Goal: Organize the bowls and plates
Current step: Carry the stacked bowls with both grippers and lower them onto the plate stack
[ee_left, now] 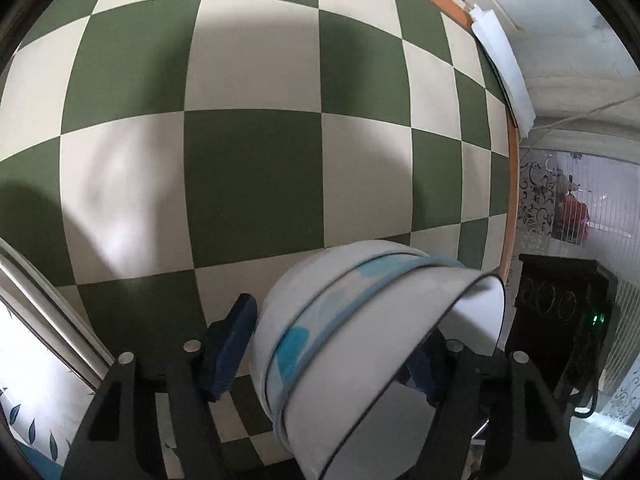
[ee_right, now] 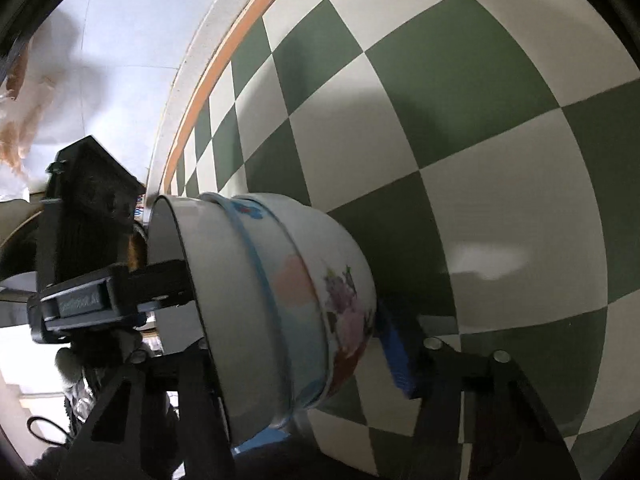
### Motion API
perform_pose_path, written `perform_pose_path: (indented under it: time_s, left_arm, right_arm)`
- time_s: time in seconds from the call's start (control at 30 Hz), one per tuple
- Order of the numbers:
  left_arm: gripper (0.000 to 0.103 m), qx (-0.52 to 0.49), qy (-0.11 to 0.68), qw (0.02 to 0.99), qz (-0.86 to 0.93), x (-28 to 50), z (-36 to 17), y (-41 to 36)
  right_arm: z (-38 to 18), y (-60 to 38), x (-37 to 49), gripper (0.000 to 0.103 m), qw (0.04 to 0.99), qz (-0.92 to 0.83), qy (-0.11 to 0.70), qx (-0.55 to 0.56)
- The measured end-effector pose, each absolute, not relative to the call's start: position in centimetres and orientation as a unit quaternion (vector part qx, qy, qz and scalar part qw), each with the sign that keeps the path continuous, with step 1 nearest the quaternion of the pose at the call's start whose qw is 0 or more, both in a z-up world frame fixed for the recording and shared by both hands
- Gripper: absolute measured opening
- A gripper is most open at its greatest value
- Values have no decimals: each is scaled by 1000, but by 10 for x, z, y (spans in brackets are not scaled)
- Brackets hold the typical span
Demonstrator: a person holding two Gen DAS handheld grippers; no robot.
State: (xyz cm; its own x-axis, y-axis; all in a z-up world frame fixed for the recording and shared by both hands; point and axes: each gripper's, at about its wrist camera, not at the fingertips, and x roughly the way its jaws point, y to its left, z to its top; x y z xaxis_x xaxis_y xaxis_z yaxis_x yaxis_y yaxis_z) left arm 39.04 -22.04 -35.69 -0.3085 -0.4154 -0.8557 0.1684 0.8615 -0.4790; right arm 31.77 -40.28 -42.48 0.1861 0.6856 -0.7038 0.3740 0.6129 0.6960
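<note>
A stack of nested white bowls (ee_left: 320,320) with blue and floral patterns lies sideways between the jaws of my left gripper (ee_left: 336,340), over the green and white checkered tablecloth (ee_left: 252,184). One blue pad (ee_left: 232,344) sits against the outer bowl's base side, while the other finger reaches inside the rim and is mostly hidden. In the right wrist view, my right gripper (ee_right: 292,344) grips the same stack of bowls (ee_right: 280,300), with its blue pad (ee_right: 400,356) against the base and the other finger inside the rim. The left gripper's finger (ee_right: 160,276) enters the bowl's mouth from the left.
An orange-trimmed table edge (ee_left: 512,184) runs down the right side, with a folded white cloth (ee_left: 500,64) on it. A black device with a green light (ee_left: 560,312) stands beyond the edge. At the lower left is a metal rail (ee_left: 44,292). A dark block (ee_right: 92,188) stands off the table.
</note>
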Motion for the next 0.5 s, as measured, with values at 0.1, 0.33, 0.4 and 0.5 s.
perform_pose_path:
  time_s: [0.1,0.33,0.4,0.5]
  left_arm:
    - [66,-85,766,587,-249,389,-357,-218]
    - [66,-91,765,591,-239,386,-351,-211]
    - [66,-93,763,594,-237,385,-344,-208]
    - [66,-95,758,601,-234,386,-331,-199]
  right_arm:
    - [-424,-400,320,58,648,126,626,415]
    - [-418,-390,325,58,653,128,627,404]
    - [-411,-393,321,58,652,129,628,404]
    - [-400,-389,325,58,653,135,628,401]
